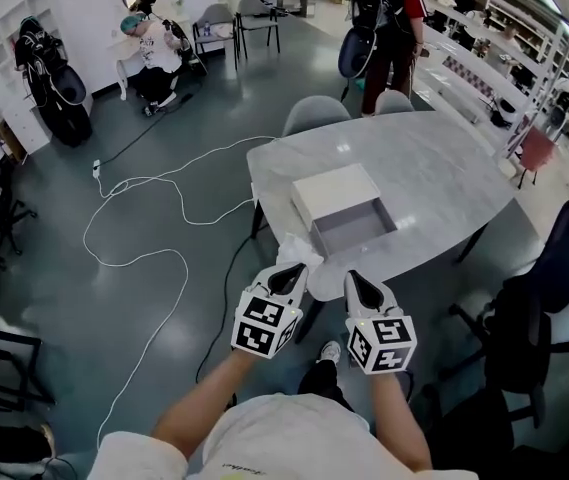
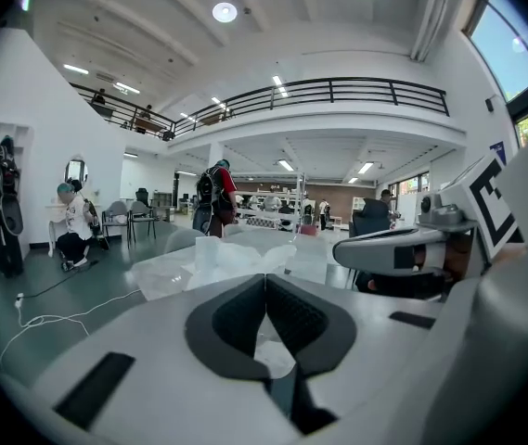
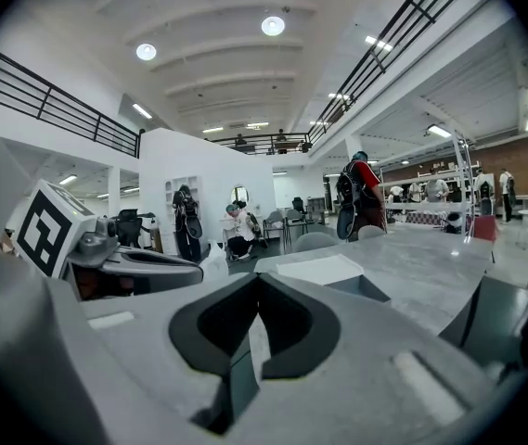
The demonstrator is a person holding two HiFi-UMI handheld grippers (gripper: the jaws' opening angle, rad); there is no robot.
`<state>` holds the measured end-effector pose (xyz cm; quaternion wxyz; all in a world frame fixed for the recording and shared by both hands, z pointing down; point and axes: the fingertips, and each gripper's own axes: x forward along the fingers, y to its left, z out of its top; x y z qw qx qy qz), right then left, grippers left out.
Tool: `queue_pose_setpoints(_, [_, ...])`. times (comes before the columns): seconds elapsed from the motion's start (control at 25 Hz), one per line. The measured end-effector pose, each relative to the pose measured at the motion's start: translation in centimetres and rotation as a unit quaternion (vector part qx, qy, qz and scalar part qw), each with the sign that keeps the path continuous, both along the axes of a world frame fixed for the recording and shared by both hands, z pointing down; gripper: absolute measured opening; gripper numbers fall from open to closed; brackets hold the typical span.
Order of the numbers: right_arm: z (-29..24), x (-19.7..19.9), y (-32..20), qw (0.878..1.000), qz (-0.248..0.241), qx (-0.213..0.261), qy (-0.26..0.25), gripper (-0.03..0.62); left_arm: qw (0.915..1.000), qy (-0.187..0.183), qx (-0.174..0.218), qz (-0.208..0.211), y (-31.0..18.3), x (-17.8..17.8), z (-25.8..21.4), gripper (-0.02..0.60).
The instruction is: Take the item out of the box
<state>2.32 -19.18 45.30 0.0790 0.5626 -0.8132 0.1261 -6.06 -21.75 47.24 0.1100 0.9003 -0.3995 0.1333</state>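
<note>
A white box (image 1: pixel 336 193) lies on the marble table (image 1: pixel 434 168), its grey drawer (image 1: pixel 356 230) slid out toward me and bare inside; the right gripper view shows the box (image 3: pixel 319 269) ahead. A crumpled white, plastic-wrapped item (image 1: pixel 299 251) sits at the table's near edge, left of the drawer. My left gripper (image 1: pixel 289 271) is at it, its jaws shut (image 2: pixel 265 278), with the wrap (image 2: pixel 231 256) bunched beyond the tips and showing between the jaws. My right gripper (image 1: pixel 354 280) hovers beside it at the table edge, shut (image 3: pixel 258 281) with nothing held.
Two grey chairs (image 1: pixel 314 113) stand at the table's far side, with a person (image 1: pixel 389 18) standing behind them. A white cable (image 1: pixel 134 253) loops over the floor on the left. A dark chair (image 1: pixel 534 308) stands at the right. Another person (image 1: pixel 154 53) sits far left.
</note>
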Motion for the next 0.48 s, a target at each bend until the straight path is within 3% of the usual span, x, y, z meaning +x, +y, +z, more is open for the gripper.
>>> queue_pose_setpoints(0.48, [-0.4,1.1,1.2,1.000,0.010,0.003,0.005,0.005,0.9999,-0.001,0.005,0.013,1.1,1.4,-0.5,0.012])
